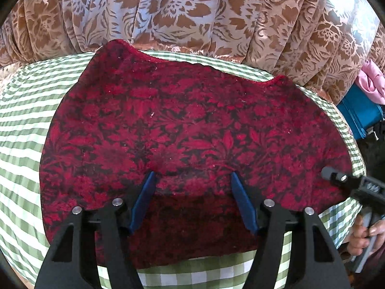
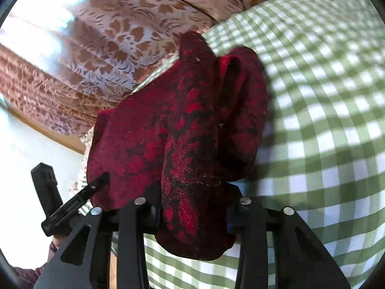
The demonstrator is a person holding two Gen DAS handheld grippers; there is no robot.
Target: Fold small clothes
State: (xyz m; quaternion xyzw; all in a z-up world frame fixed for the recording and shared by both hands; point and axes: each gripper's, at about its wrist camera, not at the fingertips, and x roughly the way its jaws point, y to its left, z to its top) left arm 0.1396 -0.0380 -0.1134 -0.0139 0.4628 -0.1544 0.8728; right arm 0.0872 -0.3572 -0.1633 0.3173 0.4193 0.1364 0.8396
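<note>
Both views differ: left gripper (image 1: 192, 180) fingers are standing apart over the flat red cloth (image 1: 182, 125); right gripper (image 2: 192, 216) is clamping its bunched edge.

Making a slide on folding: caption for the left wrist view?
Open left gripper poised over a red patterned cloth spread on the green checked tablecloth.

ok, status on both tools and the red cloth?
Left tool open, over the red cloth, not gripping. Right tool shut on a bunched fold of it. Cloth otherwise flat on the checked tablecloth. Nothing in the way.
</note>
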